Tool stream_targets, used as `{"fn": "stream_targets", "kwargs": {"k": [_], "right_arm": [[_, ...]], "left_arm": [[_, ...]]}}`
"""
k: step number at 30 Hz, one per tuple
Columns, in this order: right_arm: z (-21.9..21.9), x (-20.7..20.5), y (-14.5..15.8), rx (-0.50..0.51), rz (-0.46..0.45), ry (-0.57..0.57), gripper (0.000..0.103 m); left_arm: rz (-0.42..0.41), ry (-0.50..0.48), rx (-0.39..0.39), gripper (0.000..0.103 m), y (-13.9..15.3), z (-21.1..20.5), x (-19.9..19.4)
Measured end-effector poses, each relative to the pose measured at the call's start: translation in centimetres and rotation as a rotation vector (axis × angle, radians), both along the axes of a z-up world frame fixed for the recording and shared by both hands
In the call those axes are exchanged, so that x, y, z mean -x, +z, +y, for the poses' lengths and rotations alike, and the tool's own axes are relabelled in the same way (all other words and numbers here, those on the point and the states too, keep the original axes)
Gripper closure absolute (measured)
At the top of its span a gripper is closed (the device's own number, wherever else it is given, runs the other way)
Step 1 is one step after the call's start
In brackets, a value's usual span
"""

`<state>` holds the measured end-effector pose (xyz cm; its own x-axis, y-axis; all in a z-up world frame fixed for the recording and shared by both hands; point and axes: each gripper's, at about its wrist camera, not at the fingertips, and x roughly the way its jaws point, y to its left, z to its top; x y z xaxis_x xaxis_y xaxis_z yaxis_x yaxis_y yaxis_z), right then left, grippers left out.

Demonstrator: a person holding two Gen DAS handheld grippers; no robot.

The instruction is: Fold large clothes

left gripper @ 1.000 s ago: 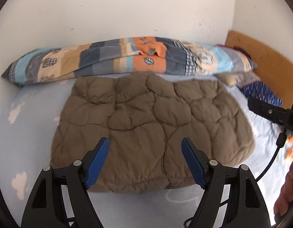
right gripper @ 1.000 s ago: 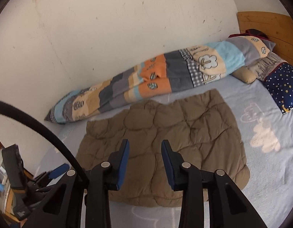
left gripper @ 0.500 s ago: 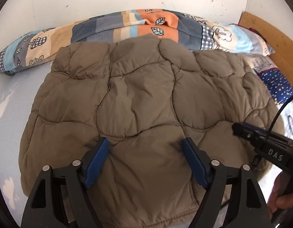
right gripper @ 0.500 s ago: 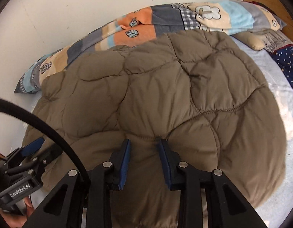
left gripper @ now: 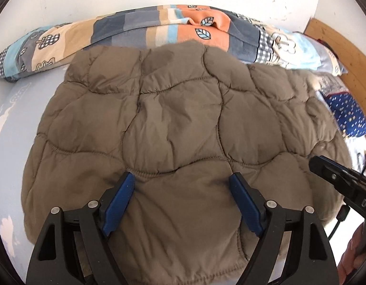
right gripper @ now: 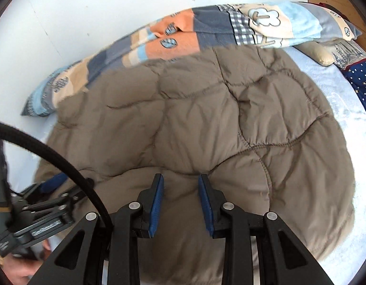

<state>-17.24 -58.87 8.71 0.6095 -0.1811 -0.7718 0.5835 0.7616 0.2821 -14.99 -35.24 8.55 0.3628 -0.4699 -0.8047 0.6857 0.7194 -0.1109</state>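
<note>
A large brown quilted jacket (left gripper: pixel 178 128) lies flat on the light blue bed sheet (left gripper: pixel 14 109); it also fills the right wrist view (right gripper: pixel 206 118). My left gripper (left gripper: pixel 181 180) is wide open, its blue pads (left gripper: pixel 118 201) low over the jacket's near part. My right gripper (right gripper: pixel 180 180) is partly open with nothing between its pads, just above the jacket near its front edge. The right gripper's body shows at the right edge of the left wrist view (left gripper: pixel 344 180). The left gripper shows at the lower left of the right wrist view (right gripper: pixel 40 213).
A long patchwork pillow (left gripper: pixel 173 30) lies along the white wall behind the jacket. A dark blue starred cushion (right gripper: pixel 363 80) and a beige pillow (right gripper: pixel 323 52) lie at the right by the wooden headboard (left gripper: pixel 337 47). A black cable (right gripper: pixel 64 161) crosses the right view.
Both grippers have come down from high above the bed to just over the jacket's near part. The jaws keep their openings.
</note>
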Motion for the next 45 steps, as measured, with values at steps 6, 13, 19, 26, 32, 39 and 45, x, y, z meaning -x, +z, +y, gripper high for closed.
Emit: {"fn": "stream_targets", "kwargs": {"k": [6,13,19,26,32,39,45], "right_arm": [[2.1,2.5,2.8,0.03,-0.042,0.039,0.071],[6.1,3.2,2.4,0.056,-0.014,0.143,0.071],[7.5,1.5,1.4,0.058,0.008,0.173,0.071],[5.9,-0.2,-1.7,-0.033,0.051,0.146,0.071],[5.4,-0.6,-2.0,-0.06,0.063,0.146,0.07],[2.1,3.0,3.0,-0.02,-0.094,0.053,0.069],[-3.6,7.5,2.8,-0.032,-0.074,-0.15,0.069]], "left_arm": [[-0.007,0.009,0.004,0.02,2.0,3.1,0.9],[-0.021,0.071,-0.02,0.02,1.7,7.4,-0.2],[-0.016,0.11,-0.054,0.02,0.2,7.8,-2.4],[0.005,0.121,-0.078,0.019,-1.2,7.2,-3.6],[0.019,0.132,-0.027,0.019,-0.2,7.7,-4.0],[0.033,0.209,0.042,0.019,1.7,10.5,-6.3],[0.141,0.275,0.019,0.019,-0.8,12.1,-8.7]]}}
